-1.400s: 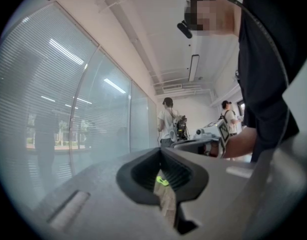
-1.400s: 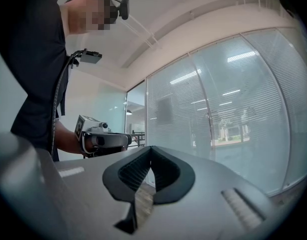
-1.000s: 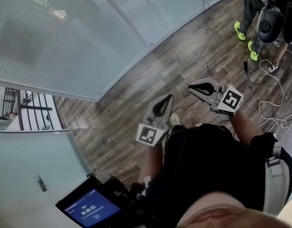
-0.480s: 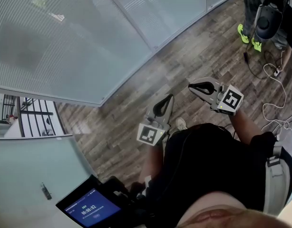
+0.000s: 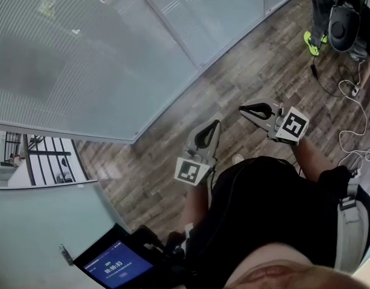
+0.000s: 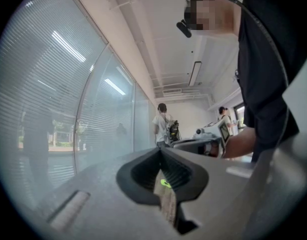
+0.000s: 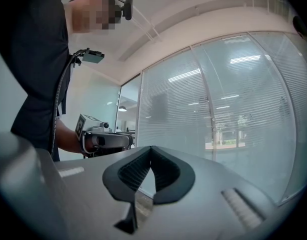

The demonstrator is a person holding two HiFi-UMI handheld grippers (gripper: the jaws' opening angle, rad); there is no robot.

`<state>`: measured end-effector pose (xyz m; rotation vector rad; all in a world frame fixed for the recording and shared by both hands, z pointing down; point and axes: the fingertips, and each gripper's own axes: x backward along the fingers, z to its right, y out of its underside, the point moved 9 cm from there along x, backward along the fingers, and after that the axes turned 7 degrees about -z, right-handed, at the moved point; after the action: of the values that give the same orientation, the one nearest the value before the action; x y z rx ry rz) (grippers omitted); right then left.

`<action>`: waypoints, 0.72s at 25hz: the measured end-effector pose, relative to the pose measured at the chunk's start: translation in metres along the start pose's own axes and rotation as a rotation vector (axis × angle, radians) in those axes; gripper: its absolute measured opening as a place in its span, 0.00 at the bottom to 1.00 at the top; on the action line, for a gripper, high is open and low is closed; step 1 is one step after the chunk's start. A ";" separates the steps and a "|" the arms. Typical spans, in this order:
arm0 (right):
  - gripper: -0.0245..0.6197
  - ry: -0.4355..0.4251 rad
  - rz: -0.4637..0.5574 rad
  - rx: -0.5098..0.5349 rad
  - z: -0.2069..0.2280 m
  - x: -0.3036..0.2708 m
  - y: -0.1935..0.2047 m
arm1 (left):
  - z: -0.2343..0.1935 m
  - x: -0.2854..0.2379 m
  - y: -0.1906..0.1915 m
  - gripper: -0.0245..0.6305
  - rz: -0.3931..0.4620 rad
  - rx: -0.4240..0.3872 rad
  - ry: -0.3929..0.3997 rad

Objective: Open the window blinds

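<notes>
The window blinds (image 5: 82, 59) hang with their slats closed behind tall glass panels at the upper left of the head view. They also show in the left gripper view (image 6: 43, 109) and the right gripper view (image 7: 233, 109). My left gripper (image 5: 216, 123) is held level over the wood floor with its jaws shut and nothing between them (image 6: 161, 149). To its right, my right gripper (image 5: 241, 108) is likewise shut and empty (image 7: 151, 148). Both are well short of the glass.
A person in bright green shoes (image 5: 311, 41) stands at the top right, with cables (image 5: 354, 101) lying on the floor nearby. A tablet with a blue screen (image 5: 116, 264) sits at the bottom left. A gap at the left shows a railing (image 5: 46, 155).
I have moved across the floor with both grippers, and the base of the glass wall now lies a little nearer to them. Both grippers stay shut.
</notes>
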<state>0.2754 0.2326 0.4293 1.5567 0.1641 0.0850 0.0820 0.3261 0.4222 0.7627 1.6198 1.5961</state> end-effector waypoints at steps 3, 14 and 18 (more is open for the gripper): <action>0.05 0.009 -0.005 0.001 0.004 -0.017 -0.001 | -0.018 0.004 0.003 0.04 0.004 0.002 0.008; 0.05 0.027 -0.047 0.027 0.009 -0.070 -0.001 | -0.064 0.022 0.021 0.04 0.023 0.035 0.030; 0.05 0.011 -0.067 0.044 0.006 -0.085 -0.002 | -0.074 0.032 0.024 0.04 0.044 0.039 0.023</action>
<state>0.1927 0.2131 0.4318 1.5932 0.2283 0.0370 0.0014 0.3115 0.4406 0.8080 1.6653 1.6146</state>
